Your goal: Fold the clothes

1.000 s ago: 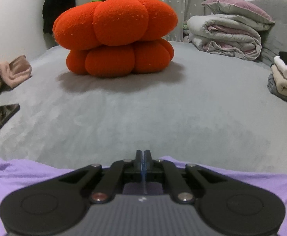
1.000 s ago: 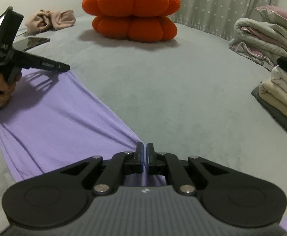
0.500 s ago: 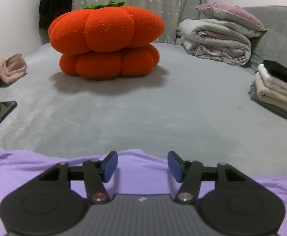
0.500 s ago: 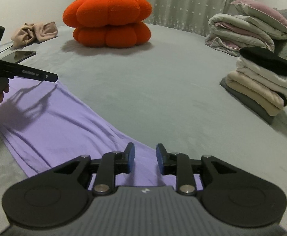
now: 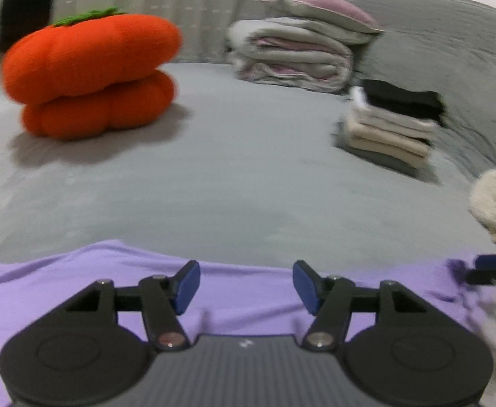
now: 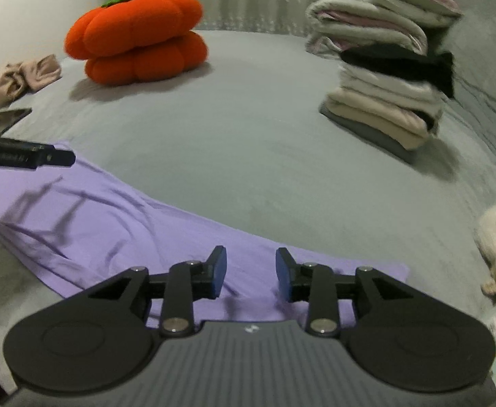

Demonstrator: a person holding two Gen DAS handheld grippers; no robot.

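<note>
Purple garment: thin lilac jersey cloth (image 6: pixel 88 224) lies spread flat as a long band across the near part of the grey bed cover (image 6: pixel 248 142), laid open so it can be folded.
Left gripper: black two-finger tool with blue pads (image 5: pixel 246 285) hovers over the cloth's far edge, jaws parted wide with nothing between them.
Right gripper: matching black tool (image 6: pixel 251 273) hovers over the other end of the cloth; its jaws are opening, narrower than the left's, and empty.
Why both are free: the cloth lies slack on the bed, so I judge the fold just laid and a new hold not yet taken.
Folded stack: beige, white and black garments (image 6: pixel 388 101) piled at the right, probably the place for finished pieces.
Orange pumpkin cushion: plush (image 5: pixel 91 78) at the far left, well apart.
Rolled pale quilt: (image 5: pixel 295 57) at the back, clear of the work.
</note>
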